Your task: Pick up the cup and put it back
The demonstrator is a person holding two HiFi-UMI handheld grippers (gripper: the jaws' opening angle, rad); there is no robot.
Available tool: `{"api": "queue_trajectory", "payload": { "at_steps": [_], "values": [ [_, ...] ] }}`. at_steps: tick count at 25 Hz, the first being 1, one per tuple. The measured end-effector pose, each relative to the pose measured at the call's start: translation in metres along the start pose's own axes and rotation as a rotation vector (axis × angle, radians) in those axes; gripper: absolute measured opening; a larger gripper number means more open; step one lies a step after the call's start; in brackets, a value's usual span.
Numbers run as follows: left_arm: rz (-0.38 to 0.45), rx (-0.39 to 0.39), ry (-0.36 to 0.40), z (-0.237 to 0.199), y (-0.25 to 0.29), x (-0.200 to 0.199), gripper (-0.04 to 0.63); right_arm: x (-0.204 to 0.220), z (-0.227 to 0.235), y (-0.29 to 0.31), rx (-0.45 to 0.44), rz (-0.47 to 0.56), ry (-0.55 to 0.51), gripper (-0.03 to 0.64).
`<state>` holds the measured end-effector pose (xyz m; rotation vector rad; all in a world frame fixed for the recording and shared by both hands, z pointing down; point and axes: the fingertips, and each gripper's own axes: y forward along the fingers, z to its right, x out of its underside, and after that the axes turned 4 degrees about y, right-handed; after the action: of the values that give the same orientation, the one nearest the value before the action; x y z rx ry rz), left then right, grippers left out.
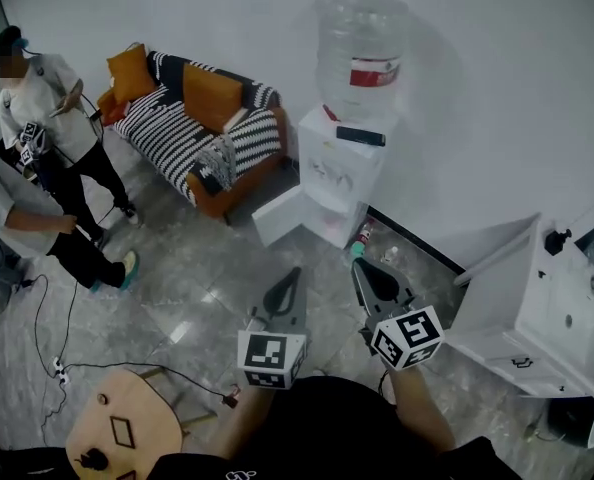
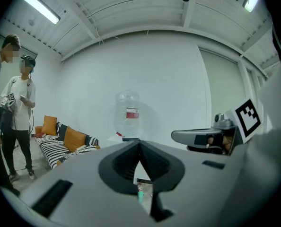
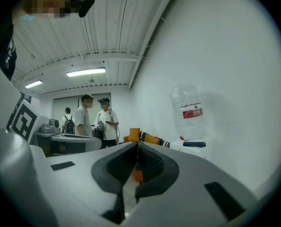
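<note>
Claws first: the left claw (image 1: 295, 272) was pinched fully together with nothing in it, and the right claw (image 1: 358, 264) was closed tip to tip and just as empty. I held both side by side over the grey marbled floor (image 1: 207, 278).

I could not pick out a cup for certain. The best candidate was a small teal object (image 1: 358, 251) on the floor at twelve o'clock from the right claw. It sat at the foot of the white water dispenser (image 1: 339, 173), which carried a clear plastic bottle (image 1: 362, 43). The left gripper view showed the same teal speck low, beyond its closed tips. It was too small for me to tell its shape or whether it stood upright.

A black-and-white striped sofa with orange cushions (image 1: 192, 128) lay at ten o'clock. A white cabinet (image 1: 537, 308) stood at three o'clock.

To my mind the step in hand was the approach. To do it well I would confirm the target before committing. I would then spread one claw wide well short of it and come in low and level. The tips should straddle the rim or wall without nudging it towards the dispenser's base. The spare claw should stay clear of the line of reach.
</note>
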<state>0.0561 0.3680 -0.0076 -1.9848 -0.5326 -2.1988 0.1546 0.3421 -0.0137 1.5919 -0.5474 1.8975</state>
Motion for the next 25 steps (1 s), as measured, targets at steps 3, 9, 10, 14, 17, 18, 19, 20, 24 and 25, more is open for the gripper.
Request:
{"api": "queue_trajectory", "payload": {
  "at_steps": [3,9,10,14,17,18,19,20,24,25],
  "values": [
    [-0.015,-0.005,-0.007,0.005,0.008,0.008,0.012,0.006,0.012,0.003,-0.006,-0.008,0.009,0.011],
    [-0.022,-0.009,-0.008,-0.02,0.044,0.01,0.012,0.012,0.033,0.037,-0.002,-0.018,0.032,0.011],
    [-0.025,-0.005,-0.008,-0.028,0.053,0.011,0.012,0.015,0.038,0.047,0.004,-0.024,0.038,0.011],
    [-0.042,0.028,-0.007,-0.07,0.098,0.015,0.012,0.022,0.057,0.106,0.032,-0.042,0.062,0.011],
    [-0.073,0.053,-0.019,-0.113,0.138,0.019,0.012,0.015,0.066,0.16,0.054,-0.038,0.077,0.011],
    [-0.079,0.066,-0.018,-0.127,0.152,0.017,0.012,0.01,0.07,0.178,0.063,-0.035,0.081,0.011],
    [-0.077,0.082,-0.01,-0.14,0.166,0.012,0.012,0.004,0.075,0.196,0.073,-0.029,0.085,0.011],
    [-0.073,0.099,0.003,-0.153,0.18,0.006,0.012,-0.002,0.082,0.213,0.085,-0.02,0.088,0.011],
    [-0.051,0.158,0.044,-0.199,0.231,-0.006,0.012,-0.017,0.102,0.275,0.133,0.014,0.099,0.011],
    [-0.047,0.17,0.052,-0.209,0.241,-0.007,0.012,-0.018,0.105,0.287,0.143,0.015,0.1,0.011]
  ]
}}
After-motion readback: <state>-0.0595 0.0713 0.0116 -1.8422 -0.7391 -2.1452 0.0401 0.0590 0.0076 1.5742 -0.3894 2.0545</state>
